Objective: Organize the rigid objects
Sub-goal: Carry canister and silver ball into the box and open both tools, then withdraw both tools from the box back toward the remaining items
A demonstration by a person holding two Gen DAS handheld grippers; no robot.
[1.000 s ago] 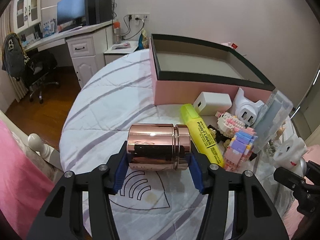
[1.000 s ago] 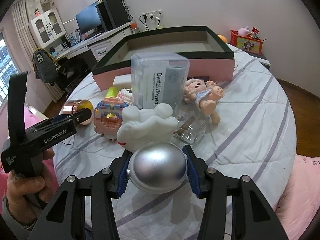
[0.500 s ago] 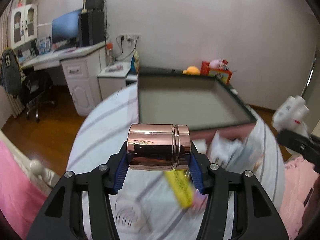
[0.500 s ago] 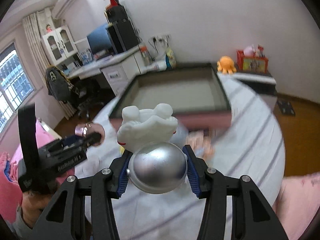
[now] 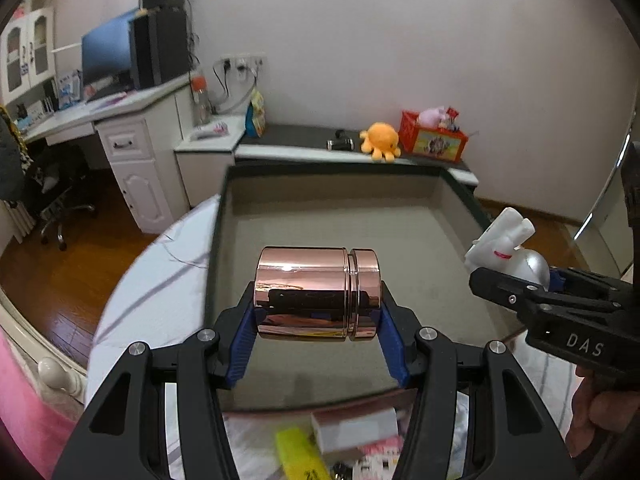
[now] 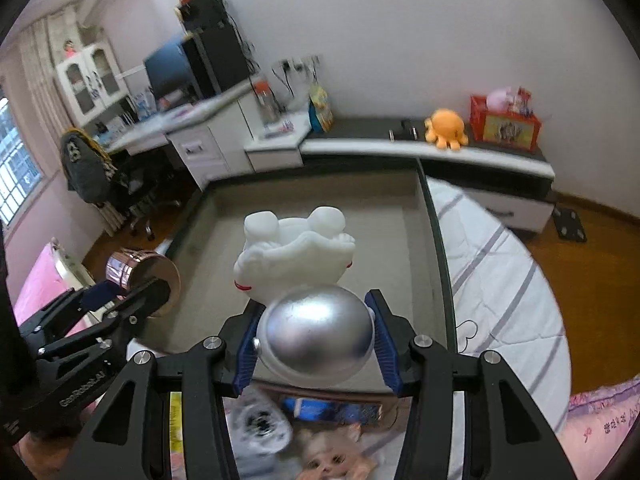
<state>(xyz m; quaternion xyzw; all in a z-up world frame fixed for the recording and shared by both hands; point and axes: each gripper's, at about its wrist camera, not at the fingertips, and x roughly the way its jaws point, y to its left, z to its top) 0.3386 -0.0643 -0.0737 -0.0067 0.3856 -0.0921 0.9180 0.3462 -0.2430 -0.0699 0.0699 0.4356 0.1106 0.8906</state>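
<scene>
My left gripper (image 5: 318,322) is shut on a rose-gold metal canister (image 5: 316,290), held sideways above the open box (image 5: 352,216) with dark rim and grey inside. My right gripper (image 6: 316,342) is shut on a white figurine with a silver dome base (image 6: 314,336), also above the box (image 6: 404,248). The right gripper with the figurine shows at the right of the left wrist view (image 5: 516,252). The left gripper with the canister shows at the left of the right wrist view (image 6: 140,276).
Below my grippers lie a yellow highlighter (image 5: 298,454), a white charger block (image 5: 352,428) and a doll (image 6: 334,454) on the striped round table (image 6: 500,280). A desk with a monitor (image 5: 108,56) and a low shelf with an orange plush (image 5: 380,140) stand behind.
Both grippers have lifted off the table with their objects and moved forward over the open box. The clutter on the table has dropped to the bottom of both views.
</scene>
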